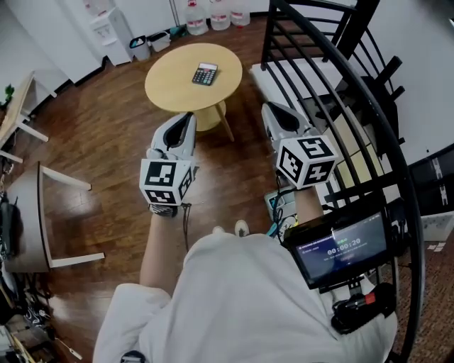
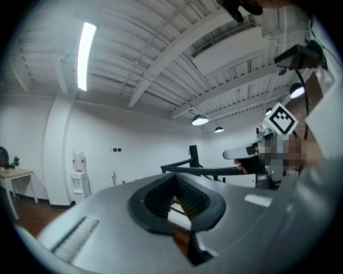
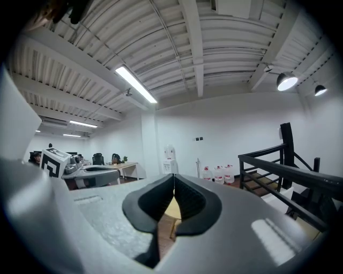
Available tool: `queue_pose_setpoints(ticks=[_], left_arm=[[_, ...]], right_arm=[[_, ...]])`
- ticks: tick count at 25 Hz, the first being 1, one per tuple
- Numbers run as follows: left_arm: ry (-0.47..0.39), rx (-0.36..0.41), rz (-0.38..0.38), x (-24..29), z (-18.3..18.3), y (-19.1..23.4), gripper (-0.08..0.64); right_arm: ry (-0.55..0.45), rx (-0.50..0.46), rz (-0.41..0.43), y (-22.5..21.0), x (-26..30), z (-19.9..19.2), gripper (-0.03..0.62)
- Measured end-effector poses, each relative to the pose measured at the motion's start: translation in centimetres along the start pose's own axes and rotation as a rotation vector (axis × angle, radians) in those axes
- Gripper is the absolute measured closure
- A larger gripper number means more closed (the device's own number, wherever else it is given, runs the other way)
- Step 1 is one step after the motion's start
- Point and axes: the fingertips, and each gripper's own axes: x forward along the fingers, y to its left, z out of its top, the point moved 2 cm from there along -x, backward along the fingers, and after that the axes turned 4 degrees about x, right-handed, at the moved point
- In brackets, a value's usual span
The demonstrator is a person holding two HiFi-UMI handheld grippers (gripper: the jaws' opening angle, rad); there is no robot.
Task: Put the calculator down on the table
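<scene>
The black calculator [image 1: 205, 74] lies flat on the round wooden table [image 1: 170, 88], far ahead of both grippers. My left gripper [image 1: 186, 118] and right gripper [image 1: 270, 108] are held side by side in front of the person's body, well short of the table and pointing level. In the left gripper view the left gripper [image 2: 173, 177] has its dark pads meeting at the tips with nothing between them. The right gripper [image 3: 174, 177] looks the same in its own view, shut and empty, with a sliver of the table behind the pads.
A black curved stair railing [image 1: 340, 85] runs along the right, close to the right gripper. A water cooler [image 1: 113, 28], bins [image 1: 149, 44] and water bottles [image 1: 213, 14] stand beyond the table. A white desk [image 1: 18, 106] stands at the left. Dark wooden floor [image 1: 106, 142] lies between me and the table.
</scene>
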Motion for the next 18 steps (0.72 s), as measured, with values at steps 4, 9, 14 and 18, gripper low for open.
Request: queue_pose_setpoints(ticks=[4, 9, 14, 18], left_arm=[[-0.023, 0.019, -0.018, 0.4, 0.2, 0.6, 0.554], [-0.044, 0.038, -0.028, 1.1, 0.3, 1.5, 0.554], [-0.042, 0.045, -0.027, 2.5, -0.3, 2.3, 0.554], [-0.040, 0.051, -0.026, 3.3, -0.6, 3.1, 0.554]], right_arm=[[-0.014, -0.013, 0.003, 0.7, 1.1, 0.2, 0.589], [-0.006, -0.052, 0.037, 2.2, 2.8, 0.2, 0.589], [-0.002, -0.046, 0.063, 2.1, 4.6, -0.2, 0.589], [-0.005, -0.043, 0.064, 1.8, 5.9, -0.2, 0.589]])
